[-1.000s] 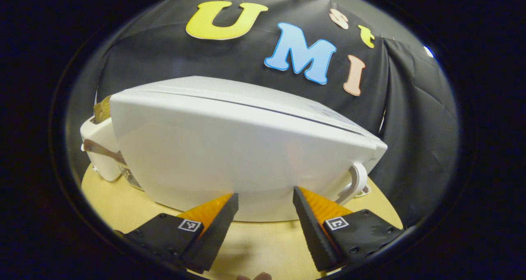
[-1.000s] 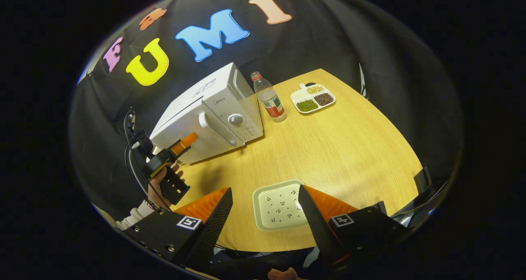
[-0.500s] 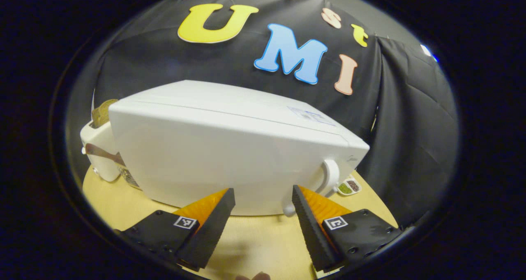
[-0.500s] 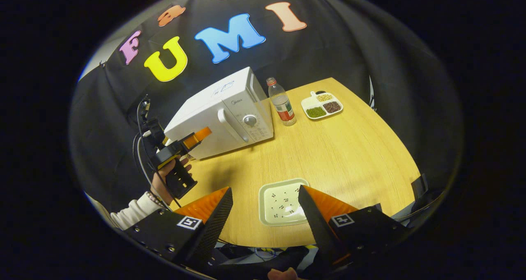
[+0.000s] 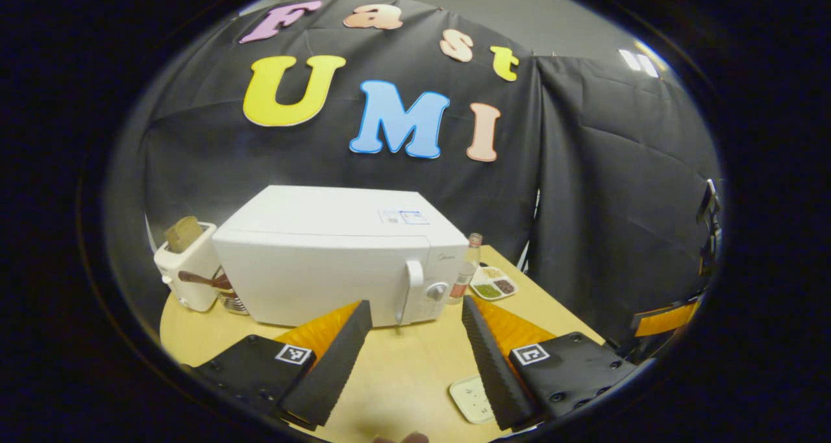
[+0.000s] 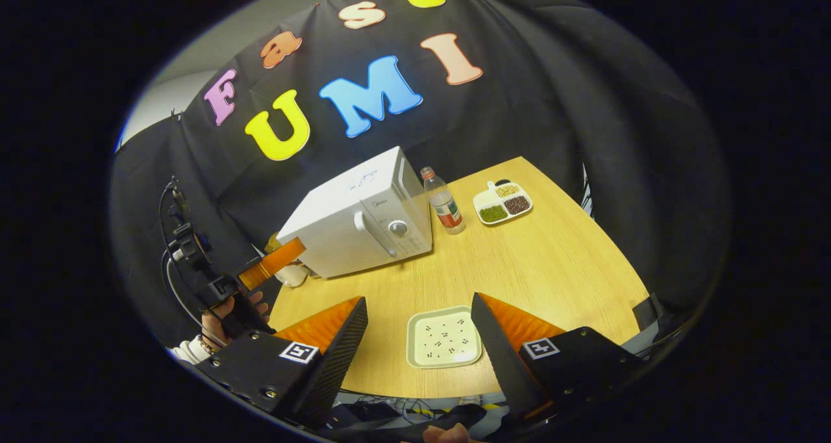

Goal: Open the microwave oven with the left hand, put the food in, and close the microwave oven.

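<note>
The white microwave (image 5: 324, 261) stands at the back left of the table with its door shut and its handle (image 5: 409, 290) facing me. My left gripper (image 5: 415, 303) is open and empty, held back from the door with a gap of table between. In the right gripper view the left gripper (image 6: 272, 264) hovers left of the microwave (image 6: 360, 219), held by a hand (image 6: 227, 310). My right gripper (image 6: 419, 298) is open and empty above a square plate (image 6: 444, 337) with dark specks near the table's front edge.
A white toaster (image 5: 188, 267) with a bread slice stands left of the microwave. To the microwave's right are a clear bottle (image 6: 443, 202) and a divided dish (image 6: 501, 202) of beans. Bare wooden table (image 6: 552, 261) lies between the dish and the plate.
My left gripper has drawn back from close against the microwave's door and now sees the whole oven. The right gripper has shifted slightly, staying open over the plate.
</note>
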Available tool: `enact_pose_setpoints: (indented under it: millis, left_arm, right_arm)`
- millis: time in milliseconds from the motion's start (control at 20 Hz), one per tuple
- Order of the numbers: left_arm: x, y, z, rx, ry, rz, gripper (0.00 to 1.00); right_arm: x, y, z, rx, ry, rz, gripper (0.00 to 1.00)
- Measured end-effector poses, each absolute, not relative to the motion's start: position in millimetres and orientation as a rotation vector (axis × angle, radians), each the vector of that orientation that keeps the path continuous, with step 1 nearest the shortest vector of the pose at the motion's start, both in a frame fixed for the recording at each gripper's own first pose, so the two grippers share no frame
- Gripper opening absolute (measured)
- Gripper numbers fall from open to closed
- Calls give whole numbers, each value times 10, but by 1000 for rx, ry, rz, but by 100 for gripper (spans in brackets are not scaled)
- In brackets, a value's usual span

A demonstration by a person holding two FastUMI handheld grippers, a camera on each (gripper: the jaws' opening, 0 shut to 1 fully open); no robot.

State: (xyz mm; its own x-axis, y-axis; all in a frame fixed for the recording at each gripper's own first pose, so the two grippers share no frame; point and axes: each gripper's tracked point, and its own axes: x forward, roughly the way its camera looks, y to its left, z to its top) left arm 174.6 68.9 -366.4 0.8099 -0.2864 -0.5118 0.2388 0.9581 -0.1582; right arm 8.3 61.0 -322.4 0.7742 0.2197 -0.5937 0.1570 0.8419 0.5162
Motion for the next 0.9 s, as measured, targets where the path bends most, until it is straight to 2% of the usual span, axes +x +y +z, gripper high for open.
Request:
enact_pose_setpoints:
  millis: [50,100,150,200,300,350,450,550,600,650,750,850,900]
  left_arm:
    - [1672,578,-3500,-97,549,-275,92]
    - [1569,472,-3321,-109,534,-265,99]
    - [1478,346,-3144,-120,511,-253,92]
    - [1366,228,-2954,-131,489,-237,92]
    - [1108,-22,-2578,-159,447,-218,100]
    - [1008,-141,-2386,-165,413,-207,96]
    - [683,-266,-2085,-141,387,-175,95]
    - [407,-333,-1809,-128,362,-144,95]
    - [294,-334,-1665,-127,349,-127,91]
    - [167,-307,-1547,-126,343,-110,99]
    - [26,-212,-1293,-101,321,-78,91]
    - [-45,-139,-992,-53,260,-63,91]
    - [-71,-124,-876,-40,234,-65,95]
  right_arm:
    - [55,522,-3119,591,663,47,99]
    - [20,413,-2982,602,628,59,98]
    - [1,307,-2838,615,591,68,98]
    - [-56,182,-2714,617,559,75,98]
    - [-170,-67,-2462,583,482,97,98]
    - [-211,-184,-2365,562,447,108,98]
    - [-292,-313,-2273,540,416,142,98]
    - [-329,-388,-2184,541,394,168,98]
    - [-327,-417,-2113,540,380,173,98]
    - [-322,-431,-2039,531,369,182,98]
    - [-297,-421,-1832,484,332,193,98]
    - [-249,-413,-1509,416,267,195,98]
    - [-226,-402,-1352,383,233,189,98]
